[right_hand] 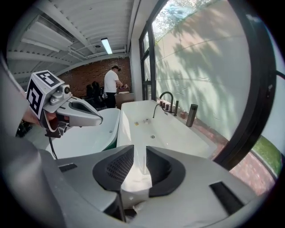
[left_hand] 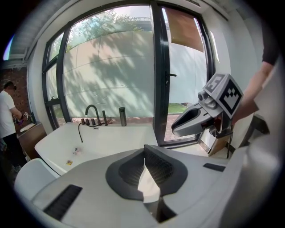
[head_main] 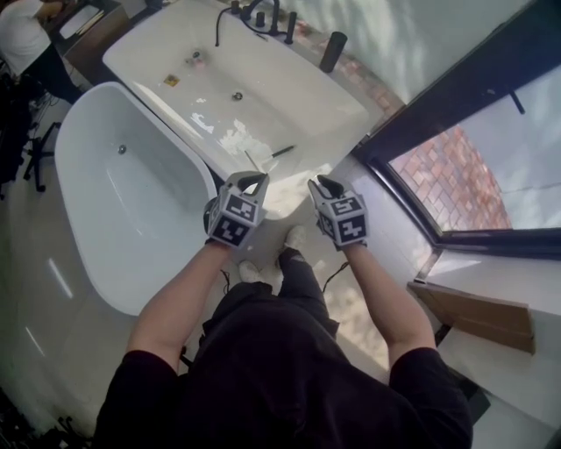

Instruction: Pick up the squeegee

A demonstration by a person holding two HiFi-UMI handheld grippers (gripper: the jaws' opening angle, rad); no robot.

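Item: squeegee [head_main: 282, 151]. A slim thing with a dark handle, as far as I can make it out, lying on the floor of the rectangular tub [head_main: 351, 114] near its near end. It is ahead of both tools and touched by neither.

Item: left gripper [head_main: 252, 181]. Tilted downward over the tub's near rim, jaw tips meeting, nothing between them.

Item: right gripper [head_main: 323, 184]. Just beside the left one and apart from it, tilted the same way. Its jaws stand a narrow gap apart and are empty.

Item: oval tub [head_main: 88, 175]. Its rim runs close along the rectangular tub's left side.

Item: window frame [head_main: 456, 96]. Dark, bounding the right side; a strip of floor [head_main: 386, 228] runs between it and the tubs.

Item: faucet [head_main: 263, 13] and dark cylinder [head_main: 333, 51]. Both upright at the tub's far edge, well clear of the tools.

Item: board [head_main: 478, 316]. Leaning low at the right.

Item: second person [head_main: 22, 35]. Far left corner.
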